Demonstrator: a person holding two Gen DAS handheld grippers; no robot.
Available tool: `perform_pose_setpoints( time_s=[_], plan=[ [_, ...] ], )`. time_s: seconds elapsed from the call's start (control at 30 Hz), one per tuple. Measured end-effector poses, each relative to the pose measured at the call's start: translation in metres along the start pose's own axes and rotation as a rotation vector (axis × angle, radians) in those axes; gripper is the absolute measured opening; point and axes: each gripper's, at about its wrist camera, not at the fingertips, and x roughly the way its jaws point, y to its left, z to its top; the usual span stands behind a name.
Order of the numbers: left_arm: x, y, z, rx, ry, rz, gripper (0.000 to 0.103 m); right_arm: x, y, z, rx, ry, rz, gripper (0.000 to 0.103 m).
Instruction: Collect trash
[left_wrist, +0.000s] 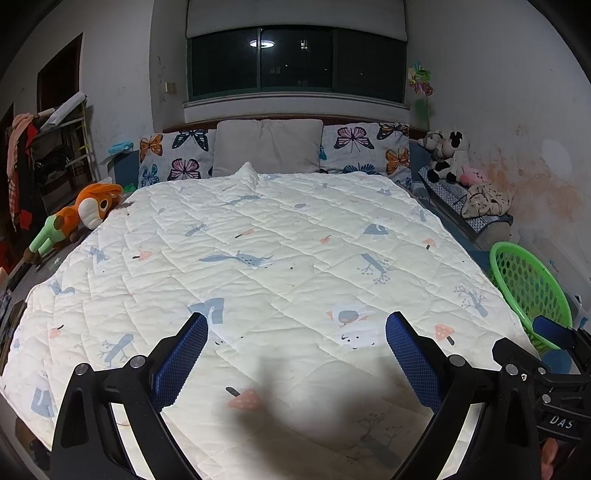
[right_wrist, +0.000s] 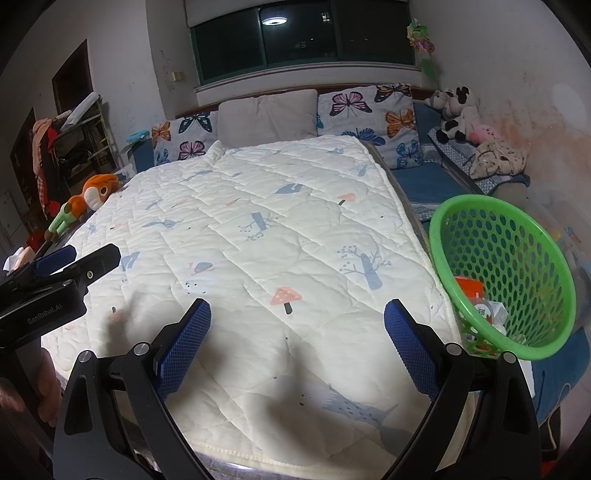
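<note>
A green perforated basket (right_wrist: 513, 240) stands tilted at the bed's right edge, holding trash: an orange packet (right_wrist: 470, 287) and pale wrappers (right_wrist: 489, 312). The same basket (left_wrist: 528, 291) shows at the right of the left wrist view. My left gripper (left_wrist: 297, 325) hovers open over the white quilt (left_wrist: 258, 258), with nothing between its blue pads. My right gripper (right_wrist: 297, 312) is open too, empty, above the quilt (right_wrist: 258, 229) just left of the basket. Each gripper appears at the edge of the other's view: the left gripper (right_wrist: 79, 256) and the right gripper (left_wrist: 552, 330). No loose trash shows on the quilt.
Butterfly pillows (left_wrist: 177, 155) and a grey pillow (left_wrist: 266, 147) line the headboard. An orange plush toy (left_wrist: 88, 210) lies at the bed's left side. Plush animals (right_wrist: 458, 110) sit on a blue bench at the right wall. A cluttered rack (left_wrist: 62, 155) stands on the left.
</note>
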Motion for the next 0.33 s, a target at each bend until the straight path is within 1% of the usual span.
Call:
perform_pose_setpoints(
  time_s=[0.33],
  plan=[
    [-0.001, 0.0017, 0.0002, 0.009, 0.004, 0.018, 0.094, 0.0028, 0.0071, 0.0033, -0.038, 0.006, 0.01, 0.094]
  ],
)
